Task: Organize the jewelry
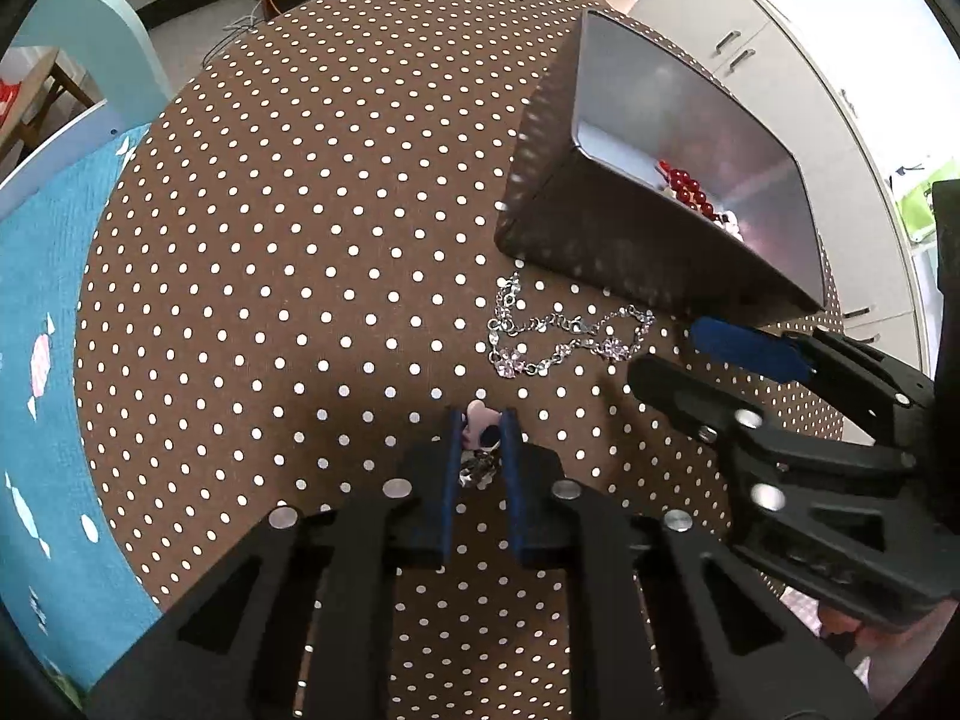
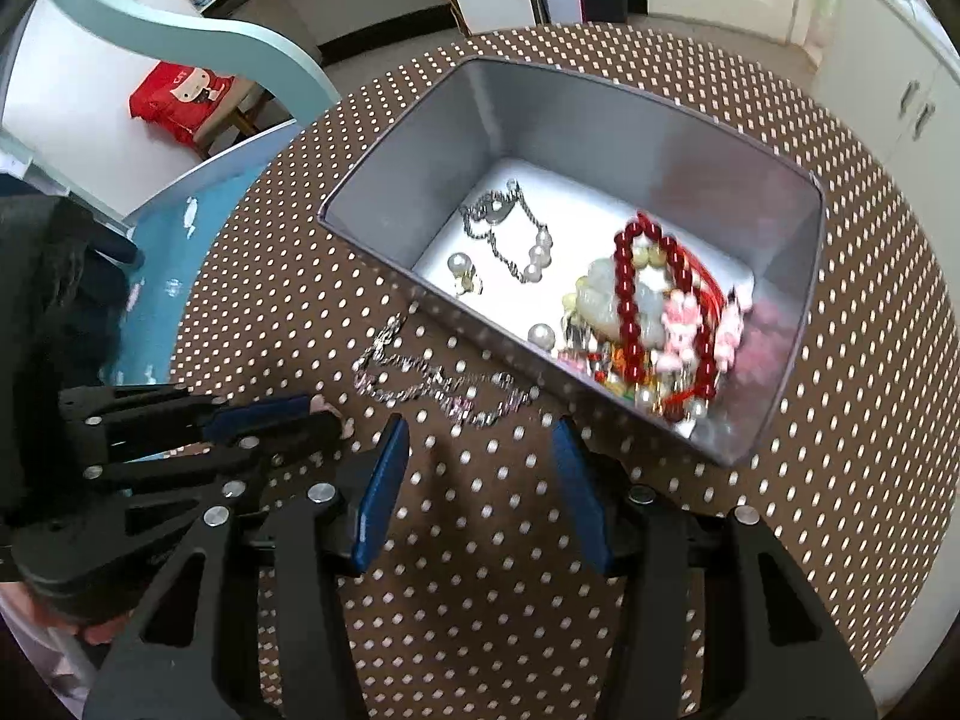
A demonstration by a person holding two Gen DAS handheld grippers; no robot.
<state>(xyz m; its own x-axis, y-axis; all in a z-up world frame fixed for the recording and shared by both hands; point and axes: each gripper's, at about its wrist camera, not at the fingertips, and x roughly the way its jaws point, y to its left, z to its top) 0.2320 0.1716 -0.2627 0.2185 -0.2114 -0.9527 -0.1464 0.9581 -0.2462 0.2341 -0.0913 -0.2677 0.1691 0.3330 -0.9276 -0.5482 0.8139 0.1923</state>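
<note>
My left gripper [image 1: 483,420] is shut on a small pink charm with a metal chain [image 1: 479,427], low over the dotted tablecloth. It also shows at the left of the right wrist view [image 2: 324,411]. A silver chain bracelet [image 1: 564,339] lies on the cloth just in front of the grey metal box [image 1: 600,252]; the bracelet also shows in the right wrist view [image 2: 432,384]. My right gripper [image 2: 480,438] is open and empty, just short of the bracelet. The box [image 2: 780,324] holds a red bead bracelet [image 2: 636,300], pearls [image 2: 540,333], a silver chain [image 2: 498,222] and other pieces.
The round table with the brown polka-dot cloth [image 1: 300,240] stands beside a chair with a blue cushion [image 1: 42,360]. White cabinets [image 1: 780,60] are behind the table. A red bag [image 2: 180,90] lies on a far surface.
</note>
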